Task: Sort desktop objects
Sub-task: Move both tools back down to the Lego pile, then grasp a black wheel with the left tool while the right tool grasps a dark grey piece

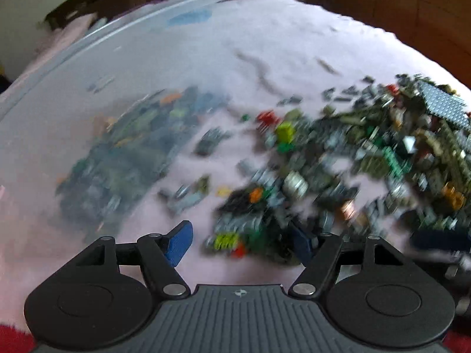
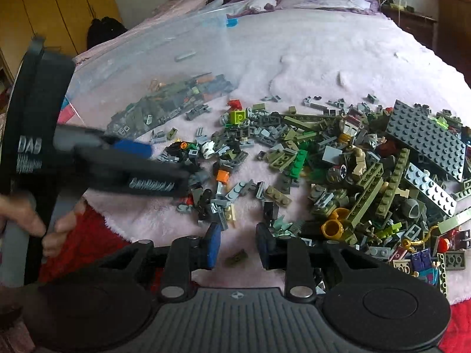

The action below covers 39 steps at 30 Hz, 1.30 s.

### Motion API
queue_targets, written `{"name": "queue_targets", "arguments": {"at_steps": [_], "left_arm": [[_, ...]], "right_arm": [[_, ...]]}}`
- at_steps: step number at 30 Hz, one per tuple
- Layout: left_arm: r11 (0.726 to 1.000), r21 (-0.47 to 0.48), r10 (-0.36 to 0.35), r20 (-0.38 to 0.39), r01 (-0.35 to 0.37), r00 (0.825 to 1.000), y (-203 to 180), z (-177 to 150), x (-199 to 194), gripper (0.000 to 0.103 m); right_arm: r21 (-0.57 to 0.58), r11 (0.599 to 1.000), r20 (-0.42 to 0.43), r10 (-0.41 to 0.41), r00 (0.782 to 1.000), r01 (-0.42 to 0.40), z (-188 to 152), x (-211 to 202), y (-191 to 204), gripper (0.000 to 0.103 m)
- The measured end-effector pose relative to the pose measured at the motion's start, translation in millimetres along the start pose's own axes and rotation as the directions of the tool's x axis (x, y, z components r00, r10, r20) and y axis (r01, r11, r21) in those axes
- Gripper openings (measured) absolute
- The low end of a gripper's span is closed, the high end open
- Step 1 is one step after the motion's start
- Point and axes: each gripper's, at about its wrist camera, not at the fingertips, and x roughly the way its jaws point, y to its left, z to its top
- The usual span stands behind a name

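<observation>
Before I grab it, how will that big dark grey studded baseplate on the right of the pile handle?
The baseplate looks flat, thin and rigid, so it probably won't flex. It lies tilted on loose bricks, so lifting or pushing it will likely scatter them. Being wide, it probably needs an edge pinch from the right gripper and may swing.

Left gripper (image 1: pixel 241 242): jaws spread wide, nothing between the blue pads; own view heavily motion-blurred. In the right wrist view it reaches in from the left, fingers (image 2: pixel 134 148) extended over the near-left edge of the brick pile (image 2: pixel 338 158). A hand (image 2: pixel 44 220) grips its handle. Right gripper (image 2: pixel 238 245): jaws parted, empty, low at the pile's near edge.
</observation>
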Motion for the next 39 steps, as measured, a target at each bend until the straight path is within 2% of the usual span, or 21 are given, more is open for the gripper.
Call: {"name": "queue_targets", "arguments": {"at_steps": [4, 8, 11, 18, 23, 25, 27, 29, 35, 39], "left_arm": [[0.999, -0.026, 0.021, -0.005, -0.022, 1.000, 21, -26, -21, 0.073], [0.999, -0.052, 0.005, 0.004, -0.004, 1.000, 32, -39, -38, 0.073], [0.998, -0.053, -0.021, 0.025, 0.022, 0.999, 32, -39, -43, 0.070], [0.996, -0.041, -0.080, 0.051, 0.082, 0.996, 19, -35, -41, 0.055], [0.996, -0.014, -0.089, 0.048, 0.090, 0.995, 13, -35, -36, 0.052], [0.995, -0.011, -0.095, 0.046, 0.096, 0.994, 13, -34, -34, 0.044], [0.995, -0.008, -0.103, 0.040, 0.104, 0.994, 13, -32, -32, 0.028], [0.993, -0.006, -0.115, 0.039, 0.115, 0.993, 13, -31, -31, 0.023], [0.993, 0.003, -0.115, 0.031, 0.115, 0.993, 9, -31, -28, 0.024], [0.993, 0.010, -0.118, 0.027, 0.118, 0.993, 9, -31, -25, 0.024]], "right_arm": [[-0.020, 1.000, 0.010, -0.008, 1.000, 0.008, -2, 2, 3, 0.030], [-0.065, 0.998, 0.049, -0.011, 0.999, 0.014, 2, -4, 13, 0.030], [-0.075, 0.997, 0.070, 0.005, 0.998, 0.000, 8, -5, 19, 0.029], [-0.109, 0.994, 0.062, 0.023, 0.998, -0.016, 31, 22, 32, 0.028], [-0.129, 0.992, 0.043, 0.020, 0.999, -0.014, 38, 39, 37, 0.028], [-0.138, 0.990, 0.035, 0.017, 0.999, -0.012, 39, 43, 39, 0.029], [-0.142, 0.990, 0.032, 0.011, 0.999, -0.007, 38, 45, 39, 0.027], [-0.142, 0.990, 0.032, 0.009, 0.999, -0.004, 36, 45, 39, 0.020], [-0.123, 0.992, 0.049, 0.000, 0.999, 0.006, 32, 34, 34, 0.020], [-0.113, 0.994, 0.037, 0.006, 0.999, -0.001, 34, 38, 33, 0.025]]}}
